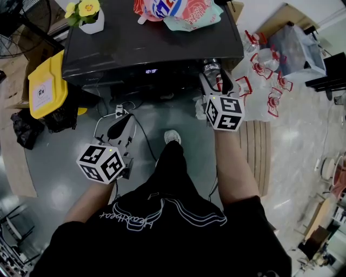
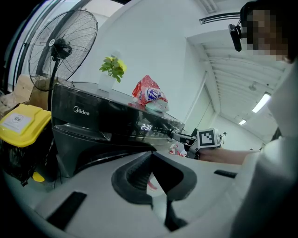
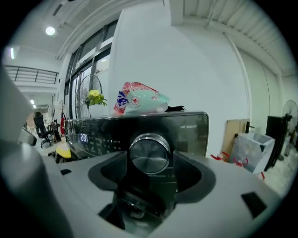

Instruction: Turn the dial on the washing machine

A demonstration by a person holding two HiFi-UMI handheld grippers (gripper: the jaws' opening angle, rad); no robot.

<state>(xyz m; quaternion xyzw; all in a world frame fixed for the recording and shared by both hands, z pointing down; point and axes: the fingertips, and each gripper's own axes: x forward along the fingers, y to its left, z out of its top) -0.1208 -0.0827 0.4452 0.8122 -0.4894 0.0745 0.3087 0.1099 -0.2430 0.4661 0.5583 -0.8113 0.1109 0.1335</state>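
The black washing machine [image 1: 151, 48] stands in front of me with its lit display [image 1: 151, 71] on the front panel. Its round silver dial [image 1: 212, 66] [image 3: 149, 155] is at the panel's right end. My right gripper [image 1: 217, 77] [image 3: 150, 163] reaches up to the panel with one jaw on each side of the dial; a thin gap shows beside each pad, so it is open. My left gripper [image 1: 122, 127] [image 2: 151, 157] hangs low and left, away from the machine, its pads meeting with nothing between them.
On the machine's lid are a potted yellow flower [image 1: 86, 13] and a detergent bag [image 1: 178, 11]. A yellow-lidded bin [image 1: 47, 89] and a standing fan [image 2: 60, 46] are to the left. Plastic bottles [image 1: 265, 81] lie to the right. Cables [image 1: 121, 111] and my shoe [image 1: 172, 136] are on the floor.
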